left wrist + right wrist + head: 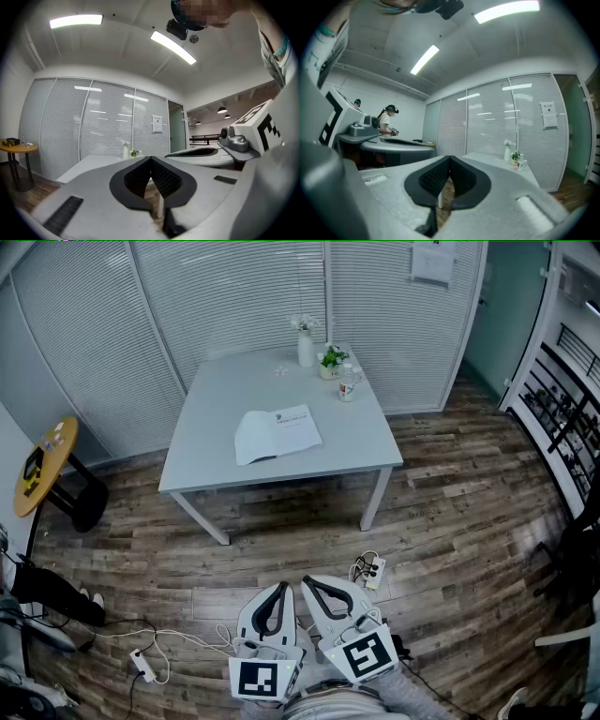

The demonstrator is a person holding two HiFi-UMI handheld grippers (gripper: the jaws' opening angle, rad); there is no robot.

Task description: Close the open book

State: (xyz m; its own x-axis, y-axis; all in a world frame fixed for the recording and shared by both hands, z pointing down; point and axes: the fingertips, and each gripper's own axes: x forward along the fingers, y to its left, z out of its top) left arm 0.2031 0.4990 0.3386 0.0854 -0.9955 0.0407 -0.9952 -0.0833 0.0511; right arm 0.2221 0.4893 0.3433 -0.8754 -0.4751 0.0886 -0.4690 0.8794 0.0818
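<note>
The open white paper book (277, 433) lies flat at the centre of the smooth pale grey square table (202, 442). A slim white vase (306, 348), a small green potted plant (330, 362) and a clear bottle (348, 383) stand at the table's far corner. A white power strip (374, 570) lies on the wood-plank floor (450, 521) before the table. The left gripper (280, 588) and right gripper (310, 581) are matt grey with ribbed black pads. They hang side by side, well short of the table. The jaws of each are pressed together with nothing between them.

Cool, even light falls from long ceiling strips (171, 47), glaring white in both gripper views; the worktop (216, 418) throws a soft shadow on the floor (450, 521). Every view bends like a fisheye, the gripper views' corners go black, and the left claw (151, 160) looks soft up close.
</note>
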